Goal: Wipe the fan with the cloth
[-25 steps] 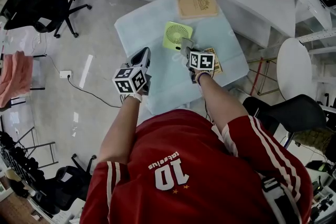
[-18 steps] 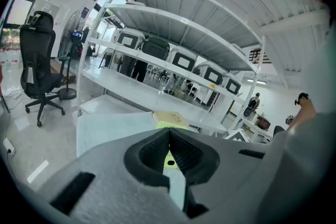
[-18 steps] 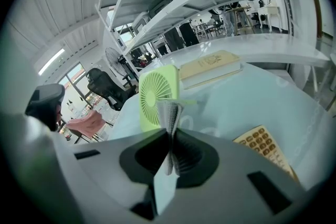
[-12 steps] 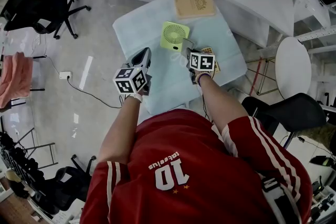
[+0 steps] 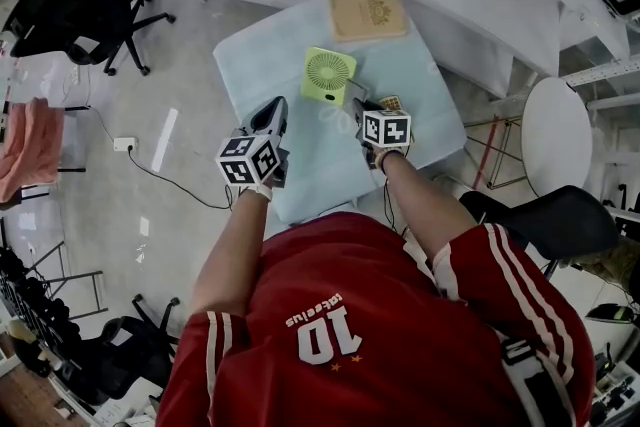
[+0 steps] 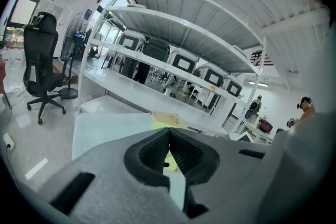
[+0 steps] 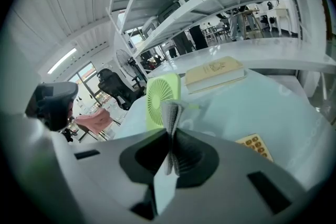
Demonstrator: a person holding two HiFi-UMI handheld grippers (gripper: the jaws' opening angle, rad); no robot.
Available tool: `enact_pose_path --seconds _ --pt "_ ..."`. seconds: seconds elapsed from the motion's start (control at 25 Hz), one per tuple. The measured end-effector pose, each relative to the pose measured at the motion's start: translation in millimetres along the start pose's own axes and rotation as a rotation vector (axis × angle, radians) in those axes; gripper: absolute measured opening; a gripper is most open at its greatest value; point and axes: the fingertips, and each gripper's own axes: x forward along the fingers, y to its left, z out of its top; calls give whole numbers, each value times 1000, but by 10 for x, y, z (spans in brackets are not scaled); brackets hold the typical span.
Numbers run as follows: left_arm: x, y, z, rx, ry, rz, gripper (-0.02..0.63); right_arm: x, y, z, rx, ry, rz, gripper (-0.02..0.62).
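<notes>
"Right gripper view first. What is the right gripper (image 7: pixel 170 136) doing?" asks one.

"Its two jaws are squeezed tight on the cloth (image 7: pixel 171 115)," says the other. "The cloth is thin, grey and folded. It sticks out past the jaw tips."

"Which way does the cloth point?"

"Its long side runs the same way as the jaws. It points away from the hand, at the fan (image 7: pixel 163 98)."

"Does it touch the fan?"

"I cannot tell. Its free end sits right in front of the fan's right edge. From the head view the gripper tip is just beside the fan's near corner."

"How does the fan stand?"

"It is light green and square, so no side is longer. It stands up on the table (image 5: pixel 250 55), and its round grille faces the right gripper. It is between the grippers and the tan book (image 5: pixel 369 15), which lies flat at the far edge."

"And the left gripper (image 6: pixel 169 136)?"

"Its jaws are pressed together with nothing between them. It hangs to the left of the fan, near it but apart, and points toward it."

"Anything else?"

"A small yellow card (image 7: pixel 255 147) lies flat on the table to the right."
</notes>
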Motion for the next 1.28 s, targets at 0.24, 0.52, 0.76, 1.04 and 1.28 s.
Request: enact_pose_path --seconds 0.24,0.52,0.76,1.04,1.28 --pt "-112 66 -110 -11 10 33 6 -182 93 60 -60 -31 66 25" --pt "-296 287 -66 -30 -11 88 6 -398 48 54 -89 -20 52 25" --pt "-331 303 -22 -23 -34 70 6 -755 -121 76 -15 -71 12 25" --pt "-428 165 53 95 -19 -53 6 -1266 -295 107 -23 -113 -97 25" --pt "-722 10 237 181 -31 -137 4 -1629 -38 169 -38 -168 -150 25"
